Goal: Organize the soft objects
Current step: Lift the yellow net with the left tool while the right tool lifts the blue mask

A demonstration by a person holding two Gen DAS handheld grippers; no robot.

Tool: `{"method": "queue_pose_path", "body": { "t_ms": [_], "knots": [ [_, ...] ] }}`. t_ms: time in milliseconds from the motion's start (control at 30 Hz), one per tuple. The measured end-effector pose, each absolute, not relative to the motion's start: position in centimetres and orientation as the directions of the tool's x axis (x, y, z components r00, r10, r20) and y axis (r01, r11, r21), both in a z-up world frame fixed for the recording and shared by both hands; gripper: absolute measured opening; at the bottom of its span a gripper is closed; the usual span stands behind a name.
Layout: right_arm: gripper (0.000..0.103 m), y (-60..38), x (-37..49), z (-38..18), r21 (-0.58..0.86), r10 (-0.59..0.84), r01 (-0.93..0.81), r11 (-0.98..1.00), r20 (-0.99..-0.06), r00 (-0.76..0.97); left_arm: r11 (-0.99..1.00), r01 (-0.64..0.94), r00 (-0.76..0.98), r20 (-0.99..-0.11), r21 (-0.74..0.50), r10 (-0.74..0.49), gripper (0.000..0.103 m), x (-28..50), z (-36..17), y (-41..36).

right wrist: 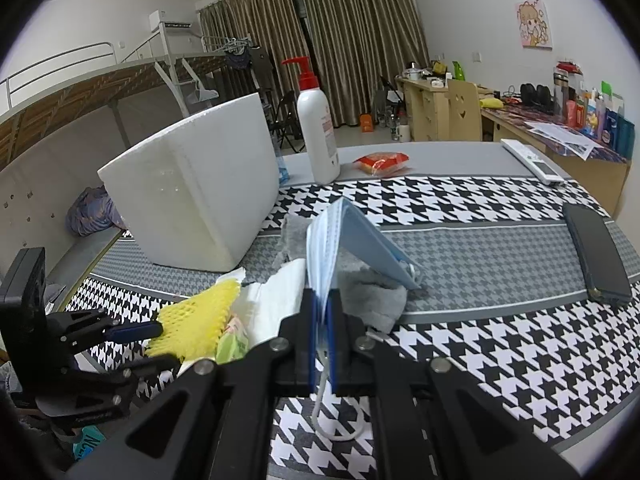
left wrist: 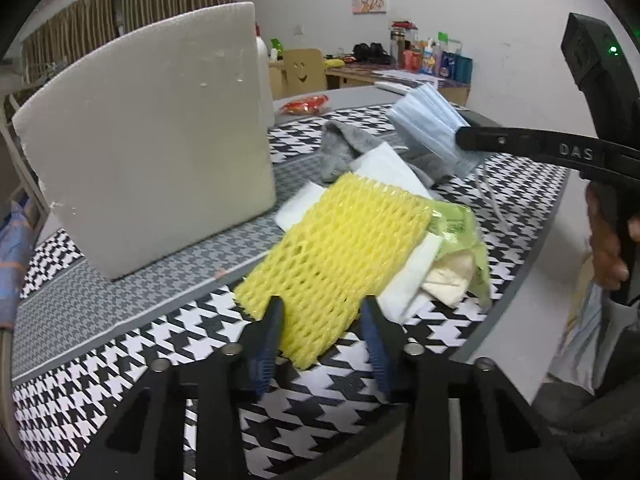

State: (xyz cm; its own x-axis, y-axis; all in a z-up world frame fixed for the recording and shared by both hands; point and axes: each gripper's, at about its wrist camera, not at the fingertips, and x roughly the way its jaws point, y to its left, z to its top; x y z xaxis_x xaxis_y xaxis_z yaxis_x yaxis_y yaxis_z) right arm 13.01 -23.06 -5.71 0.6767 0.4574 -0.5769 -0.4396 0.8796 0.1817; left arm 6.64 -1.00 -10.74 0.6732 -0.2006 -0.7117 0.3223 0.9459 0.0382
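Partly hidden under your yellow foam net (left wrist: 340,256), the white tissue sheets (left wrist: 384,168) and the green wrapper (left wrist: 460,232) show only at their edges, and what the wrapper holds is hard to make out. The grey cloth (left wrist: 344,148) lies behind them, mostly covered by the pile and the mask. Your right hand (left wrist: 608,248) is cut off at the frame edge in the left wrist view; only some fingers around the black handle show.

Your left gripper (left wrist: 322,308) points down at the table over the near edge of the foam net, its blue-padded fingers (left wrist: 266,336) spread to either side of the net's corner. Whether the pads press on it, you cannot tell from either view.

Your right gripper (right wrist: 322,300) holds its fingers pressed together on the blue face mask (right wrist: 340,240), which stands folded above the grey cloth, its ear loop (right wrist: 336,420) dangling below the fingers. The white foam box (right wrist: 192,188) stands just behind the pile on the houndstooth tablecloth (right wrist: 480,340).
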Motion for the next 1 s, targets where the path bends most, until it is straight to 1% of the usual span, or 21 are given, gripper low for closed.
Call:
{"method": "queue_pose_path", "body": {
  "t_ms": [133, 233, 267, 367, 567, 733, 1000],
  "knots": [
    [0.007, -23.2, 12.8, -5.6, 0.183, 0.461, -0.442, 0.878, -0.572, 0.678, 0.944, 0.326, 0.677, -0.707, 0.042, -0.202, 0.027, 6.7, -10.7, -0.7],
    [0.007, -23.4, 12.5, -5.4, 0.184, 0.465, -0.445, 0.876, -0.565, 0.682, 0.942, 0.334, 0.676, -0.701, 0.017, -0.227, 0.011, 6.9, -10.6, -0.8],
    [0.007, -23.4, 12.5, -5.3, 0.184, 0.466, -0.446, 0.876, -0.563, 0.683, 0.942, 0.336, 0.671, -0.7, -0.011, -0.247, 0.009, 7.0, -10.5, -0.7],
    [0.007, -23.5, 12.3, -5.0, 0.185, 0.47, -0.449, 0.874, -0.556, 0.686, 0.943, 0.331, 0.682, -0.685, -0.021, -0.255, 0.007, 7.0, -10.3, -0.7],
    [0.007, -23.6, 11.7, -3.9, 0.185, 0.483, -0.461, 0.868, -0.529, 0.698, 0.946, 0.317, 0.731, -0.616, -0.074, -0.293, 0.007, 5.9, -8.1, 0.2],
    [0.007, -23.4, 11.3, -3.0, 0.179, 0.498, -0.478, 0.86, -0.506, 0.704, 0.953, 0.289, 0.777, -0.56, -0.092, -0.29, 0.007, 5.1, -6.1, 0.9],
    [0.007, -23.0, 10.4, -1.3, 0.171, 0.517, -0.501, 0.848, -0.471, 0.715, 0.958, 0.261, 0.815, -0.505, -0.121, -0.285, 0.007, 4.9, -3.5, 1.7]
  ]
}}
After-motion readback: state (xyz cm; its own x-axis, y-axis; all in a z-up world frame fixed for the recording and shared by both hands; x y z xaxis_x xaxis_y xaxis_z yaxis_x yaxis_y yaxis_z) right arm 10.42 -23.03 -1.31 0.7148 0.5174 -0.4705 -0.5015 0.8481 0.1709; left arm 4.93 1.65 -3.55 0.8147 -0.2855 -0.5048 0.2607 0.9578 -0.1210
